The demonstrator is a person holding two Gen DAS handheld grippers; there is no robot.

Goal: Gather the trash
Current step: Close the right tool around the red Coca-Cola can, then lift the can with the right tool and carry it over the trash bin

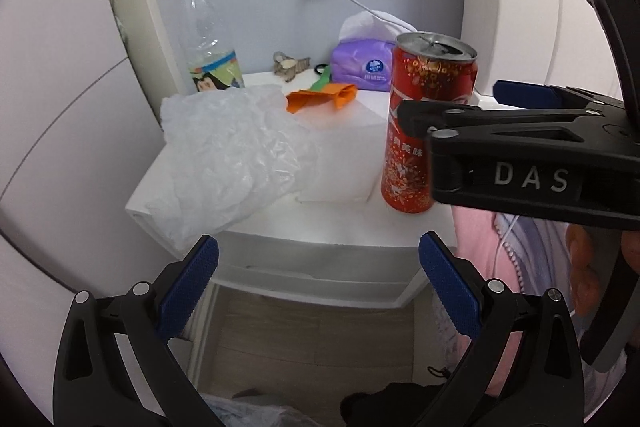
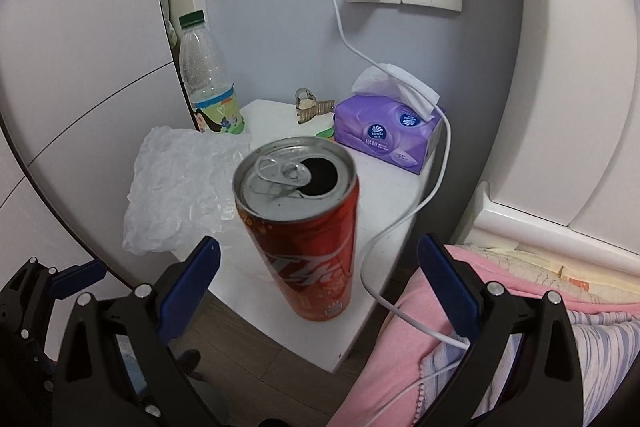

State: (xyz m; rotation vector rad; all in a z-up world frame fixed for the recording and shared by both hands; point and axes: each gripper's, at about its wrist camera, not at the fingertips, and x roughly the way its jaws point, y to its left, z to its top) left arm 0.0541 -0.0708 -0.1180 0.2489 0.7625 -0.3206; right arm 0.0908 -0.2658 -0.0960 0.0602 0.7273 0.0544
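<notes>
A white bedside table stands against a grey wall, with a pink blanket just beside it on the right. A crumpled clear plastic bag covers the table's left part, touching a plastic bottle upright at the back corner. A purple tissue pack sits at the back right, a white charger cable draped over it and down the table's edge. The red can stands upright at the front right, long axis vertical, its opened top facing up. An orange wrapper and a hair clip lie behind it. The right gripper has its fingers spread to either side of the can, not visibly touching it. The left gripper is also spread wide, low before the table, holding nothing.
</notes>
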